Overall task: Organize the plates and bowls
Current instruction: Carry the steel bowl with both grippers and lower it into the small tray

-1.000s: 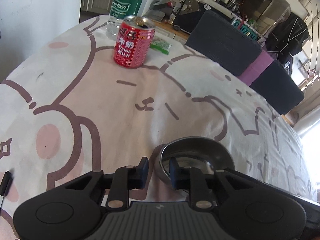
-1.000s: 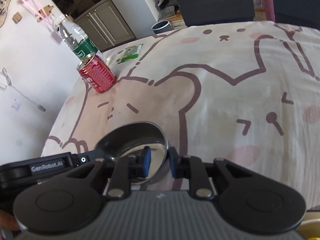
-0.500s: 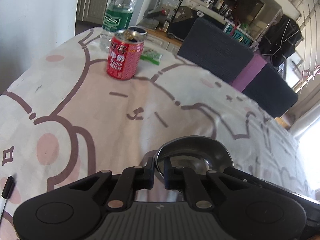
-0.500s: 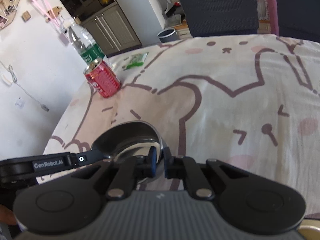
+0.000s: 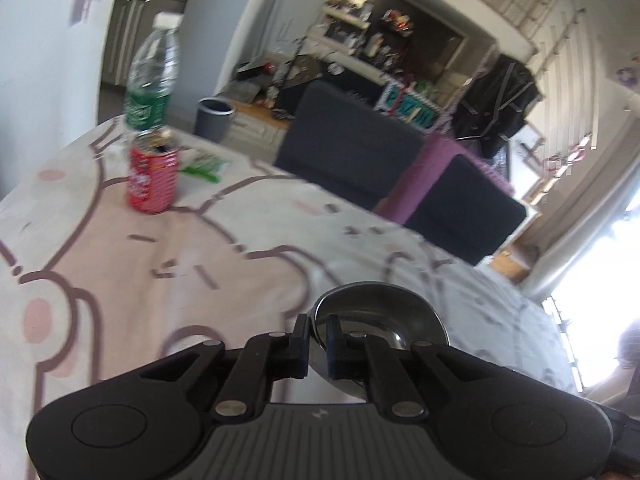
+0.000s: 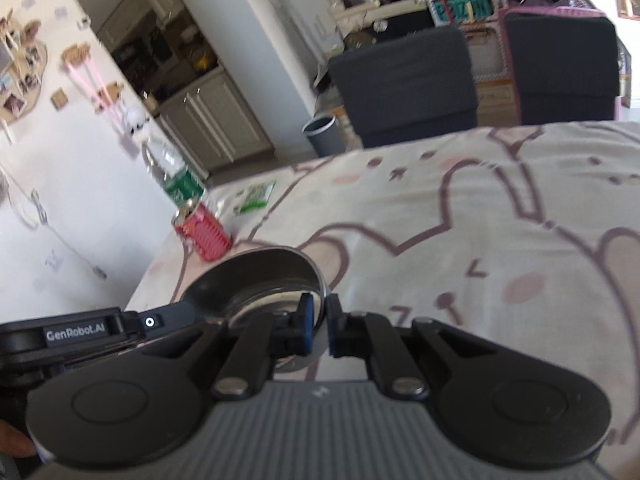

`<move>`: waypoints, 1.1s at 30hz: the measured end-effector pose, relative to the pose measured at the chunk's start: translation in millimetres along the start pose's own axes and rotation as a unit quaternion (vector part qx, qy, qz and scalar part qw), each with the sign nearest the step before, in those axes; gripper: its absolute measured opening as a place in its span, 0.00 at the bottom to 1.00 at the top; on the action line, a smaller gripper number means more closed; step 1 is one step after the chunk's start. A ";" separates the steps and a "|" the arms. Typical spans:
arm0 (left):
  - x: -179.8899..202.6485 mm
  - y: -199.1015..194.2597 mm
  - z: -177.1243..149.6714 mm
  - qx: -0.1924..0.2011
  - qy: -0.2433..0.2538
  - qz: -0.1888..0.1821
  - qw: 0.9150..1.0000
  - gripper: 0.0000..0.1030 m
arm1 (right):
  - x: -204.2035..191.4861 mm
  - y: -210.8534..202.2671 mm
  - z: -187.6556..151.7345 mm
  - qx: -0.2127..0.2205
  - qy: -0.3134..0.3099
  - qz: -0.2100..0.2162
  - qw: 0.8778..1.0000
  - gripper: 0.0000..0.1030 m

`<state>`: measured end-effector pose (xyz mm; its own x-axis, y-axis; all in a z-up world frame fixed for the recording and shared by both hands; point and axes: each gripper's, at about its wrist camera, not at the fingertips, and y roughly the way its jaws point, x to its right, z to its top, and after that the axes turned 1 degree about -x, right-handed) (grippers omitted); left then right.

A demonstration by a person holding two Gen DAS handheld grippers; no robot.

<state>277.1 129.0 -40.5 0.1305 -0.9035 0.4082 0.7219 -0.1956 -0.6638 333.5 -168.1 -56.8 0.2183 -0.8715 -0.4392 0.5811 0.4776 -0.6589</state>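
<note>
In the left wrist view, the left gripper [image 5: 318, 338] sat at lower centre with its jaws clenched on the near rim of the steel bowl [image 5: 380, 320]; a second earlier those jaws had stood apart on either side of that rim, with the bowl resting on the cartoon tablecloth [image 5: 120, 264]. The cloth now looked blurred and the far room filled more of the upper frame, so the bowl appeared lifted clear of the table. A red can [image 5: 152, 178] and a water bottle [image 5: 152, 80] stood in the upper left. In the right wrist view, the right gripper [image 6: 319, 326] at lower centre was likewise grasping the bowl [image 6: 256, 280] by its opposite rim, where it had been open a second before; the left gripper's black body showed at the left edge. With both grips made and the bowl seemingly raised, the pick-up looked complete, and carrying it to where it belongs seemed the remaining step.
</note>
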 end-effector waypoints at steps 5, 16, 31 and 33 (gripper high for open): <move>38.4 -8.4 -9.2 0.008 0.013 -0.038 0.999 0.08 | 28.0 -49.6 0.9 0.035 0.017 -0.005 0.999 0.08; 121.3 -1.6 -44.2 -0.022 0.049 -0.114 0.992 0.08 | 91.4 -149.2 -14.6 0.092 0.034 -0.041 0.994 0.08; 220.1 28.2 -105.9 -0.080 0.140 -0.164 0.973 0.09 | 166.4 -229.9 -60.6 0.135 0.117 -0.114 0.977 0.08; 228.9 34.2 -114.1 -0.090 0.151 -0.163 0.971 0.09 | 170.6 -230.9 -61.9 0.123 0.130 -0.129 0.975 0.08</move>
<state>254.1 -128.0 -41.3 -0.3097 -0.8477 0.4306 0.5576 -0.5288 -0.6399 188.1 -420.1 -17.3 -0.1483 -0.8860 -0.4392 0.7685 0.1763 -0.6151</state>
